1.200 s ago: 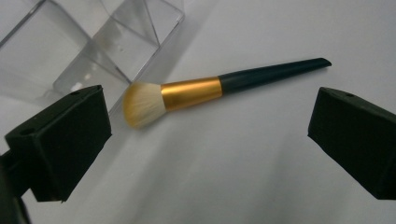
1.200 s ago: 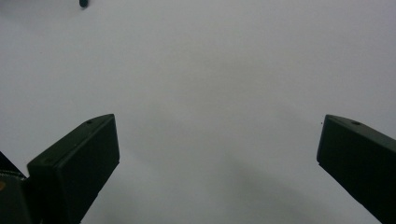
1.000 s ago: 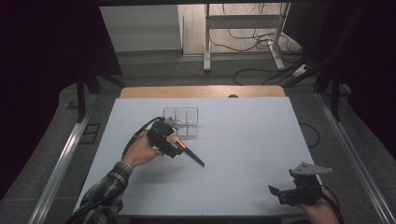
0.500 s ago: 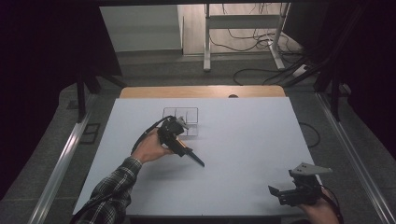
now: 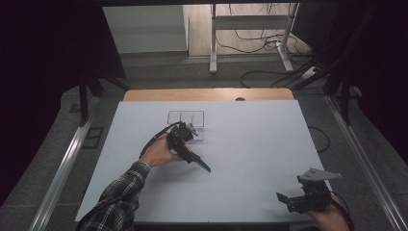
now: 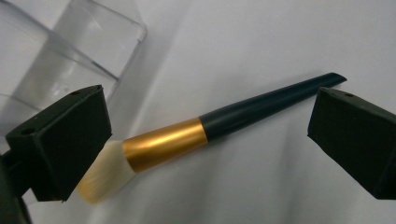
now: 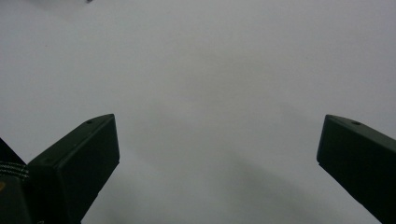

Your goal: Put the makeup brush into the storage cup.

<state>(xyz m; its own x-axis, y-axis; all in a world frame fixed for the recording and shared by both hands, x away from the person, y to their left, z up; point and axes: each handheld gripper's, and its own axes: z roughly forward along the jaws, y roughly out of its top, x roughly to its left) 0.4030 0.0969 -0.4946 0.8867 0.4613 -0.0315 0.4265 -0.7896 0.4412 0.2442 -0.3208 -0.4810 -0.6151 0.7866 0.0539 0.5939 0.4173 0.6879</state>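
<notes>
Our left gripper (image 6: 205,140) hovers low with its fingers (image 6: 65,140) spread wide on either side of a makeup brush (image 6: 196,135), which lies flat on the white surface (image 6: 261,42), untouched by either pad. The brush has pale bristles, a gold ferrule and a dark tapering handle, and its bristle end sits just beside the corner of a clear plastic organiser (image 6: 70,51). We judge the main risk to be the angle: the brush lies slantwise across the gap, so if we close now one pad may catch the soft bristles while the other meets the thin handle tip, and the brush could pivot or squirt out. The smooth ferrule may also slip, and the near finger could bump the organiser's wall and shove it. In the high view the left gripper (image 5: 185,139) sits in front of the organiser (image 5: 186,118). Our right gripper (image 5: 305,197) waits well apart at the near right edge, fingers (image 7: 79,158) open over bare surface. The white surface (image 5: 260,139) is a board on a wooden table; beyond it we see a grey floor, cables (image 5: 269,72), a metal stand's legs (image 5: 214,43) and dark curtains to the sides.
</notes>
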